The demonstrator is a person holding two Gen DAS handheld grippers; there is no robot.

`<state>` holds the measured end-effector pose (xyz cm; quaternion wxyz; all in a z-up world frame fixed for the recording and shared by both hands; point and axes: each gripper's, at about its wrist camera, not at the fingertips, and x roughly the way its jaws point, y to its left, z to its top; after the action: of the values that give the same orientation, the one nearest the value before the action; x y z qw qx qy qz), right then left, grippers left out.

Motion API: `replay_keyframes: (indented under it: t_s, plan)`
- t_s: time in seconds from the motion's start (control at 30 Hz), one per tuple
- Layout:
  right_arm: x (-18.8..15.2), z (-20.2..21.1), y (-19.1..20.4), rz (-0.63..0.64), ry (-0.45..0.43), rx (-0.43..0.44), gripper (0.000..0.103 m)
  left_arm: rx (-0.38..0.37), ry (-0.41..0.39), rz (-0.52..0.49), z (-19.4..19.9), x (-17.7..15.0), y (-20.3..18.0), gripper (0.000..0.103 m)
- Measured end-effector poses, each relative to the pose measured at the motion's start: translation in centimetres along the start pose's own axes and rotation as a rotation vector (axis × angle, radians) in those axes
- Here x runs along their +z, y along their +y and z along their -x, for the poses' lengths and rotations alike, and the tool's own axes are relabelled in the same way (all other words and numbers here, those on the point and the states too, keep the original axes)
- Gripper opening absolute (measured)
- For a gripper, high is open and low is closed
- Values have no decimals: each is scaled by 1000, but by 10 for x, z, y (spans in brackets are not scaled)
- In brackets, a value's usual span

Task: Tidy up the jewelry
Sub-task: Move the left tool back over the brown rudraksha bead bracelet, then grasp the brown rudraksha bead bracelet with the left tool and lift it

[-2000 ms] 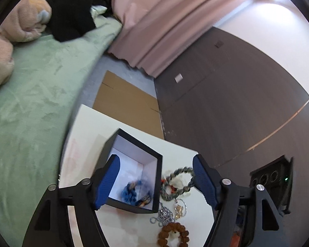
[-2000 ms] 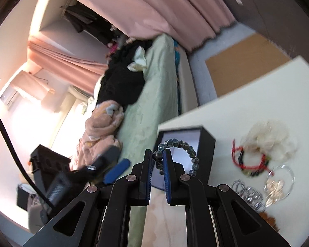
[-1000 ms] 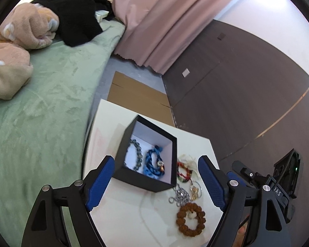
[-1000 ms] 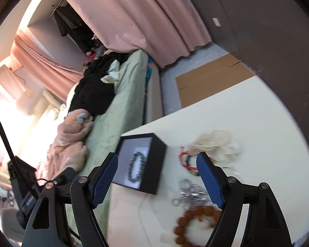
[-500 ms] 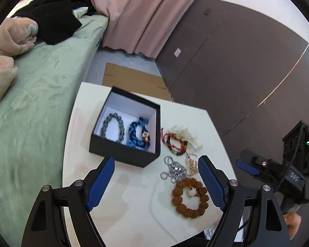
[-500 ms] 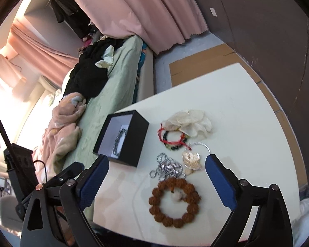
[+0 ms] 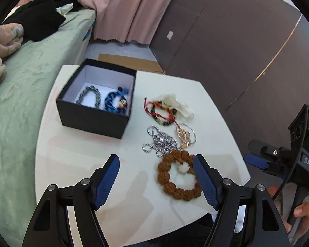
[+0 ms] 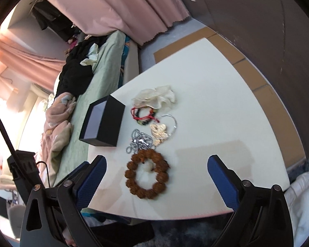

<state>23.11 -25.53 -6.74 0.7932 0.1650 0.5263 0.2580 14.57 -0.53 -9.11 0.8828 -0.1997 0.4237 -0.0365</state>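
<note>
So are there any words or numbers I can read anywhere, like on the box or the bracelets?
black box: no writing shows.
Bracelets, such as the brown bead bracelet: none.
right gripper body, in the left wrist view: pale marks sit sideways, too blurred to read.
Wall plate: blank.

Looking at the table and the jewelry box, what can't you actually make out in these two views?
- Right wrist view: the contents of the black box; its near wall hides the inside.
- Both views: the gold piece, too small and tangled with the silver chain to tell what it is.
- Right wrist view: brown bead bracelet, blurred by motion.
- Left wrist view: table near edge, behind the left gripper.
</note>
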Motion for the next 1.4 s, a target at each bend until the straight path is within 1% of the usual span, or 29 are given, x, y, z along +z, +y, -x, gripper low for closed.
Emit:
replay_keyframes:
  t_s: [0.23,0.37,0.47,0.57,0.63,0.67,0.7,0.73,0.8,0.87,0.93,1.17,1.4]
  plan:
    - [-7,3,-16,-44,4,-18,99,50,46,-16,-27,-12,-12,69]
    - [-6,6,-20,-50,-8,-34,99,80,72,-18,-42,-16,-14,61]
    - [-7,5,-21,-43,-16,-52,99,87,94,-12,-53,-20,-15,58]
    - [-6,2,-21,-38,-11,-70,99,109,96,-37,-57,-23,-21,57]
    - [-5,-2,-20,-32,0,-86,99,131,102,-74,-59,-25,-28,55]
    - [-5,-4,-20,-29,2,-86,99,146,105,-97,-61,-26,-30,46]
    - [-5,-5,-19,-25,4,-86,99,177,103,-123,-62,-27,-33,28]
    - [-5,-7,-18,-20,5,-86,99,165,109,-130,-63,-26,-32,22]
    - [-3,-11,-15,-9,11,-92,99,154,120,-109,-64,-24,-30,21]
    - [-3,-17,-12,1,20,-96,99,160,123,-97,-62,-22,-27,20]
    - [-1,-23,-11,2,31,-99,99,156,114,-90,-58,-18,-25,20]
    - [6,-41,-6,4,58,-121,98,93,66,-52,-32,0,-14,20]
    - [13,-64,4,34,89,-173,98,46,29,-2,-13,16,-1,20]
